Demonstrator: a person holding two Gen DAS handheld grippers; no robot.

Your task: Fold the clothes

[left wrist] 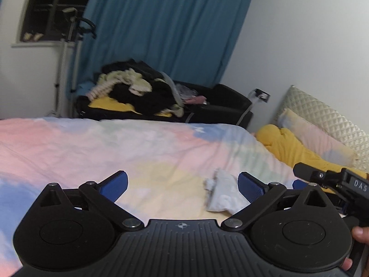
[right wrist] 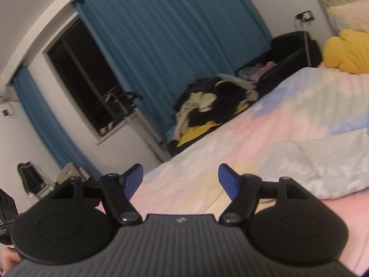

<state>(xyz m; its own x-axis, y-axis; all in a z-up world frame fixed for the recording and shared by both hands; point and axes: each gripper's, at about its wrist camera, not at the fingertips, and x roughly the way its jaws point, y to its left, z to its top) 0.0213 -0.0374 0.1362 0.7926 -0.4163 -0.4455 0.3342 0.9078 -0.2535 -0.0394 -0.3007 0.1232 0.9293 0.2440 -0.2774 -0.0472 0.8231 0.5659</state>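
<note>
Hovering over bed point(left wrist: 69, 143): left gripper point(left wrist: 182, 184), right gripper point(right wrist: 181, 180), both wide, empty. Pale garment point(right wrist: 322, 159) soft, light, limp; grip at hem corners.

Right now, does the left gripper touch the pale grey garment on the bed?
Cannot tell. In the left wrist view the left gripper is open, and its right finger overlaps the garment edge, hiding any gap.

Dim indoor light, soft motion blur, fisheye-bent edges.
</note>
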